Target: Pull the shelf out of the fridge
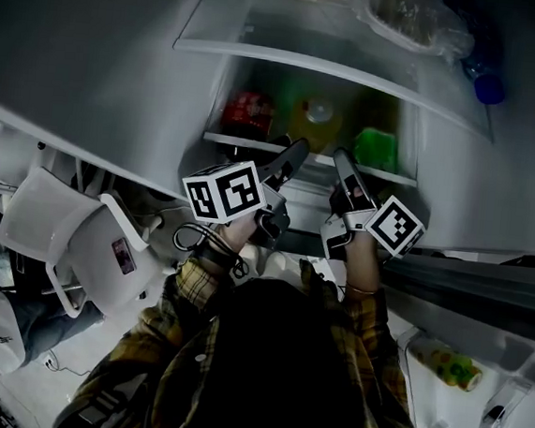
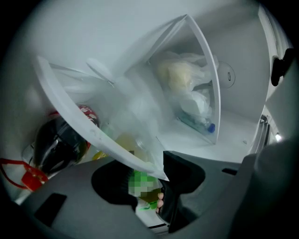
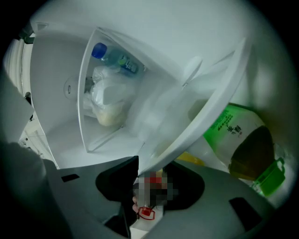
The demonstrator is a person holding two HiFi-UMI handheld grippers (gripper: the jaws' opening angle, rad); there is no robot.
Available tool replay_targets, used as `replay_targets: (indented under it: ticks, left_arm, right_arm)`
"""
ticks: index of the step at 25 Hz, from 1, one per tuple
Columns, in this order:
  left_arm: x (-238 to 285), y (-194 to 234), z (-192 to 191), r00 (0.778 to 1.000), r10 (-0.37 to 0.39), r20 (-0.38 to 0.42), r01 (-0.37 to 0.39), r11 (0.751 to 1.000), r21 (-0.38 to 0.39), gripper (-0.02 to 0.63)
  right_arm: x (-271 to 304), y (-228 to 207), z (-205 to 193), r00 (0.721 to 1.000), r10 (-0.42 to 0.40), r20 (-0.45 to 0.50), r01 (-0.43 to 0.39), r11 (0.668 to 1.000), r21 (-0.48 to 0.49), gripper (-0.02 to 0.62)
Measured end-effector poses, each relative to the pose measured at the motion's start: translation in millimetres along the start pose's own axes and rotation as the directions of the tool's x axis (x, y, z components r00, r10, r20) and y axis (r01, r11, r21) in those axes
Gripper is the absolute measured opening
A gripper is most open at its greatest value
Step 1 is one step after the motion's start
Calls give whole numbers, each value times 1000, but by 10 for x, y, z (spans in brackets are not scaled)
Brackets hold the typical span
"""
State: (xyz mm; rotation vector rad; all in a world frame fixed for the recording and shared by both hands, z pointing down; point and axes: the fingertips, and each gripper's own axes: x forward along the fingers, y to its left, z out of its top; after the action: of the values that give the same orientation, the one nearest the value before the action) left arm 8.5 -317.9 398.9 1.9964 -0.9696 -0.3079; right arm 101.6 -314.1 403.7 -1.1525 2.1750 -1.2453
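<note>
The fridge shelf (image 1: 246,143) is a glass sheet with a white front rim, and several bottles stand on it. My left gripper (image 1: 295,153) and right gripper (image 1: 342,161) both reach its front rim, side by side. In the left gripper view the rim (image 2: 93,133) runs slantwise down into the left gripper (image 2: 153,175), whose jaws are closed on it. The right gripper view shows the rim (image 3: 205,121) ending between the jaws of the right gripper (image 3: 142,173), which are closed on it too.
On the shelf stand red-labelled cola bottles (image 1: 249,113), a yellow bottle (image 1: 316,121) and a green-labelled bottle (image 1: 377,148). An upper shelf (image 1: 301,63) carries bagged food (image 1: 409,20) and a blue-capped bottle (image 1: 487,86). A white chair (image 1: 68,236) stands left; the fridge door (image 1: 514,392) right.
</note>
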Motion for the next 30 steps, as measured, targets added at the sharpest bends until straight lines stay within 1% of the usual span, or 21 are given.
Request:
replay_targets:
  ticks: [2, 6, 13, 14, 16, 17, 19, 23, 26, 30]
  left_arm:
    - [31, 21, 34, 1000, -3, 7, 3, 1000, -25, 198]
    - [83, 64, 85, 1000, -9, 15, 10, 997, -72, 198]
    - [142, 104, 169, 999, 1, 36, 3, 995, -103, 194]
    - [145, 113, 165, 999, 5, 34, -2, 995, -102, 186]
    - [144, 142, 162, 999, 19, 33, -15, 995, -104, 144]
    - [142, 153, 163, 999, 21, 36, -17, 994, -109, 112]
    - [138, 156, 168, 999, 14, 42, -9, 992, -126, 94]
    - [141, 144, 173, 999, 0, 41, 6, 989, -147, 80]
    - [140, 147, 172, 999, 3, 38, 3, 988, -157, 75]
    - [137, 150, 170, 999, 7, 36, -1, 986, -165, 74]
  right_arm:
    - [44, -4, 21, 1000, -1, 3, 1, 1000, 8, 150]
    - [119, -31, 60, 1000, 0, 25, -2, 998, 63, 150]
    - [208, -6, 91, 1000, 6, 29, -8, 998, 64, 149]
    - [210, -8, 99, 999, 1, 33, -3, 998, 65, 149]
    - [210, -11, 115, 999, -13, 41, 11, 998, 60, 144]
    - [210, -14, 120, 999, -22, 42, 20, 998, 54, 130]
    - [208, -31, 117, 998, -39, 39, 37, 998, 48, 95]
    - [204, -42, 118, 998, -46, 42, 43, 996, 76, 86]
    - [203, -40, 115, 998, -46, 46, 41, 994, 101, 80]
    - [200, -42, 111, 998, -49, 48, 43, 993, 111, 75]
